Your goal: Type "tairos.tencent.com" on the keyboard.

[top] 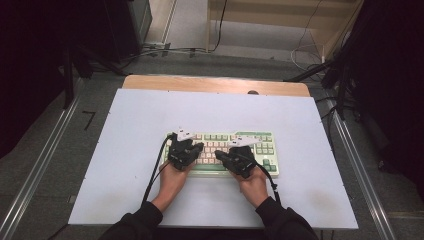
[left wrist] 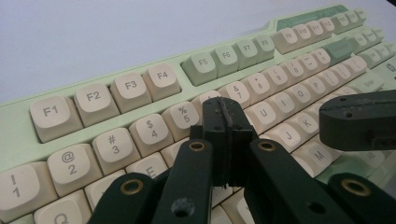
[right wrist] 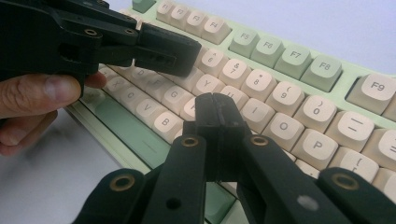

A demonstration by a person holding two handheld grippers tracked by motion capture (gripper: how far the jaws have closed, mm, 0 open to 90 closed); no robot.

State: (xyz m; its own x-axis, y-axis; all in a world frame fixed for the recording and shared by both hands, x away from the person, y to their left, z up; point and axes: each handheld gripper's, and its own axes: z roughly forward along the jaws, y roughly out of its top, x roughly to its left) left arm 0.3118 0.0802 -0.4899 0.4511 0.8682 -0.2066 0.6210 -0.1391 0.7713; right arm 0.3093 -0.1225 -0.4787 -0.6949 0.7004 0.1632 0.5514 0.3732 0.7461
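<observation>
A pale green keyboard (top: 222,152) with cream and green keycaps is lying on the white counter (top: 130,130), near its front middle. Both hands are hovering over the keys, palms down. The left gripper (left wrist: 227,114), its fingers pressed together on nothing, is pointing above the number row near the 5 and 6 keys. The right gripper (right wrist: 215,109), likewise closed and empty, is poised over the letter keys.
</observation>
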